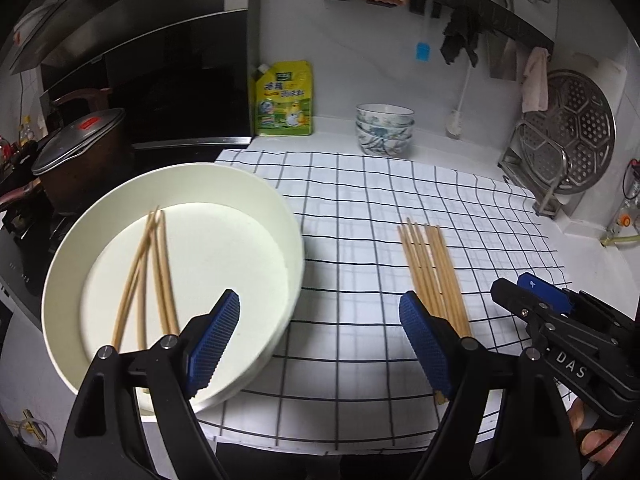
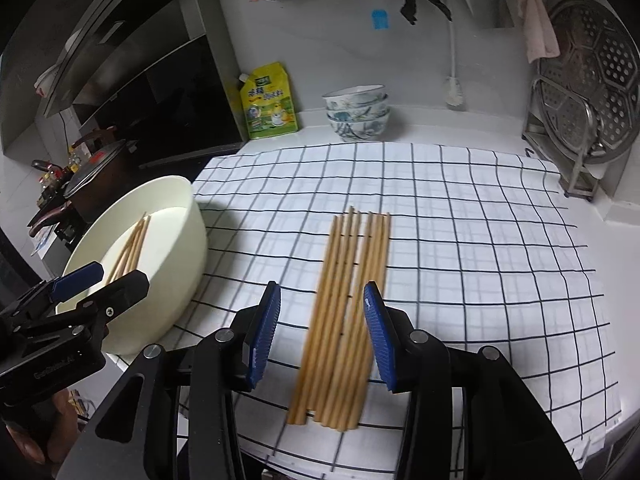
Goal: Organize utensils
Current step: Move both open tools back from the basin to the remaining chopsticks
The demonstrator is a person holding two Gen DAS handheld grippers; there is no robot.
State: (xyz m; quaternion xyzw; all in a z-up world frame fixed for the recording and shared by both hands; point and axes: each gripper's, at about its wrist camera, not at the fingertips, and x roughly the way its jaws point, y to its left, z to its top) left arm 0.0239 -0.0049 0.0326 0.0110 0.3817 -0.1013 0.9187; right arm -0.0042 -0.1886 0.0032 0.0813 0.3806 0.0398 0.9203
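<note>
Several wooden chopsticks [image 2: 348, 300] lie side by side on the checked cloth [image 2: 480, 240]; they also show in the left wrist view [image 1: 436, 276]. Several more chopsticks [image 1: 154, 276] lie loose in a cream round basin [image 1: 280, 216] at the left, also seen in the right wrist view [image 2: 176, 232]. My right gripper [image 2: 322, 334] is open and empty, its jaws straddling the near ends of the bundle on the cloth. My left gripper [image 1: 320, 344] is open and empty, over the basin's right rim and the cloth. Each gripper shows in the other's view.
Stacked patterned bowls [image 1: 384, 128] and a yellow refill pouch [image 1: 284, 98] stand at the back wall. A metal rack with a steamer tray [image 1: 576, 136] stands at the right. A lidded pot [image 1: 76, 148] sits on the stove at the left.
</note>
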